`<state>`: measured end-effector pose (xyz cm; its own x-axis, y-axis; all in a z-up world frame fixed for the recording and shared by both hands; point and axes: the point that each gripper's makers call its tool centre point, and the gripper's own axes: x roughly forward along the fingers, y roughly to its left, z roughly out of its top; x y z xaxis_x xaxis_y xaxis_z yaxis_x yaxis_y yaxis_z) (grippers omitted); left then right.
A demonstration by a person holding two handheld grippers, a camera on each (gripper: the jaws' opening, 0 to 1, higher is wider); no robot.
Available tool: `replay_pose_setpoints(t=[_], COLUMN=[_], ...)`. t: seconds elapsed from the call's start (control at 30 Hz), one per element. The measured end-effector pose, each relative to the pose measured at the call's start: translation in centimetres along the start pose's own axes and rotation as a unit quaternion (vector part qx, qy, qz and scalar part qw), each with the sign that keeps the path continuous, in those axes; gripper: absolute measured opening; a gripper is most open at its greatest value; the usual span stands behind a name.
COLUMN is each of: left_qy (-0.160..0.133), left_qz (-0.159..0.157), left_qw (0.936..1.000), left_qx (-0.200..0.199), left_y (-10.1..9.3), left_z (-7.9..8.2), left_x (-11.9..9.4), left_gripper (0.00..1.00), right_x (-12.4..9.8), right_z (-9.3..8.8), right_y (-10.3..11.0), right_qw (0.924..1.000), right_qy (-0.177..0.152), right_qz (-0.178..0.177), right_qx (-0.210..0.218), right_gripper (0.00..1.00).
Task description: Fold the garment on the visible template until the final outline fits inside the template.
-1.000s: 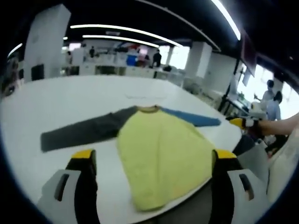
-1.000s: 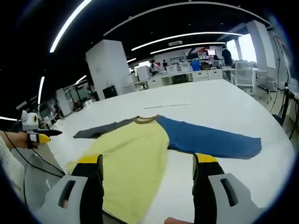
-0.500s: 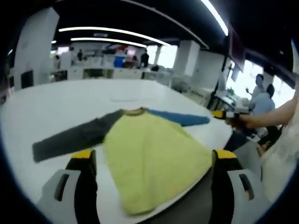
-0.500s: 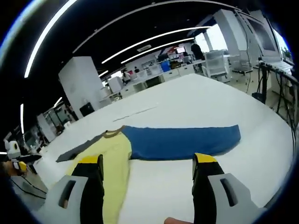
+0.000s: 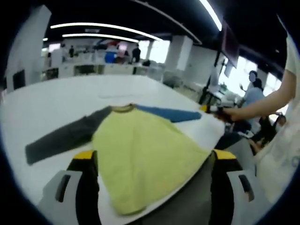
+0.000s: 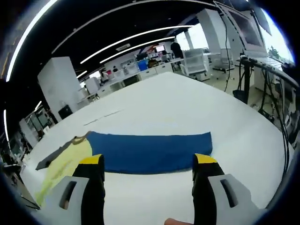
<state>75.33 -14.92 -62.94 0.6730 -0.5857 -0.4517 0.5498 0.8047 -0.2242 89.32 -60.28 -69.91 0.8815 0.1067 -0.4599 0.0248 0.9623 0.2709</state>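
Garment flat on white table (image 5: 56, 96), both my grippers empty.
Yellow-bodied shirt with grey and blue sleeves (image 5: 140, 150) at 12 o'clock; left gripper (image 5: 152, 161) and right gripper (image 6: 147, 166) jaws spread.

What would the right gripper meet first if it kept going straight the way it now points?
Probably the blue sleeve of the garment, lying flat on the white table just ahead of the open right gripper. Depth is unclear, so it could touch bare table just short of the sleeve.
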Motion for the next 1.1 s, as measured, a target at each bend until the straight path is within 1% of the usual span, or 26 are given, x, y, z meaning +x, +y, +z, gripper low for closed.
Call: replay_pose_setpoints(t=[0.1,0.13,0.2,0.27,0.3,0.33,0.4,0.43,0.5,0.53,0.63,0.67,0.7,0.73,0.83,0.87,0.93,1.03,1.1], left_qy=[0.004,0.007,0.01,0.012,0.012,0.013,0.016,0.019,0.029,0.032,0.035,0.035,0.035,0.036,0.042,0.042,0.042,0.05,0.052], left_qz=[-0.002,-0.004,-0.003,-0.003,-0.003,-0.002,-0.003,-0.003,-0.004,-0.005,-0.008,-0.009,-0.01,-0.012,-0.018,-0.02,-0.022,-0.021,-0.021], left_qw=[1.0,1.0,0.9999,0.9999,0.9999,0.9999,0.9998,0.9998,0.9995,0.9994,0.9993,0.9993,0.9993,0.9992,0.9989,0.9989,0.9988,0.9985,0.9984], left_qx=[-0.003,-0.006,-0.005,-0.005,-0.006,-0.007,-0.008,-0.008,-0.009,-0.009,-0.008,-0.008,-0.009,-0.009,-0.007,-0.006,-0.005,-0.006,-0.007], left_y=[-0.1,-0.2,-0.3,-0.3,-0.4,-0.5,-0.5,-0.5,-0.6,-0.7,-0.9,-1.0,-1.1,-1.2,-1.6,-1.8,-1.8,-1.9,-1.8], left_z=[-0.4,-0.5,-0.6,-0.7,-0.7,-0.7,-0.8,-1.0,-1.3,-1.4,-1.2,-1.1,-1.0,-0.9,-1.0,-0.9,-1.0,-1.2,-1.3], left_x=[0.0,0.0,-0.1,-0.2,-0.3,-0.4,-0.4,-0.4,-0.3,-0.2,0.2,0.4,0.5,0.7,1.0,1.1,1.1,1.1,1.1], left_gripper=[0.96,0.96,0.96,0.96,0.96,0.96,0.96,0.96,0.96,0.96,0.96,0.96,0.96,0.96,0.96,0.96,0.96,0.96,0.96], right_x=[0.2,0.7,0.8,2.7,3.0,3.0,3.5,3.5,3.6,3.7,4.4,5.0,5.3,4.6,5.4,5.9,6.1,7.0,7.2], right_z=[-0.6,-0.6,-0.7,-0.6,-0.8,-1.0,-1.3,-1.2,-0.6,-0.7,-0.4,-0.2,-0.1,-0.7,-0.9,-0.8,-0.8,-1.1,-1.1], right_y=[-1.2,-2.4,-3.4,-7.0,-7.6,-7.5,-9.0,-9.2,-9.5,-9.7,-10.2,-10.8,-11.0,-10.0,-9.5,-9.6,-9.3,-9.7,-10.0], right_qw=[0.9995,0.9991,0.9982,0.9974,0.9967,0.9961,0.9948,0.9946,0.9932,0.9929,0.9934,0.9941,0.9945,0.9948,0.9955,0.9954,0.9955,0.995,0.9949], right_qy=[0.019,0.021,0.026,0.031,0.035,0.038,0.042,0.041,0.024,0.023,0.023,0.025,0.027,0.03,0.041,0.042,0.042,0.056,0.054], right_qz=[-0.024,-0.035,-0.049,-0.058,-0.063,-0.067,-0.077,-0.079,-0.086,-0.085,-0.083,-0.079,-0.076,-0.074,-0.069,-0.069,-0.067,-0.071,-0.077], right_qx=[0.006,0.013,0.021,0.032,0.039,0.042,0.052,0.054,0.076,0.079,0.075,0.07,0.067,0.064,0.051,0.052,0.054,0.042,0.035], right_gripper=[0.76,0.76,0.76,0.76,0.76,0.76,0.76,0.75,0.75,0.75,0.75,0.75,0.75,0.75,0.74,0.74,0.74,0.67,0.62])
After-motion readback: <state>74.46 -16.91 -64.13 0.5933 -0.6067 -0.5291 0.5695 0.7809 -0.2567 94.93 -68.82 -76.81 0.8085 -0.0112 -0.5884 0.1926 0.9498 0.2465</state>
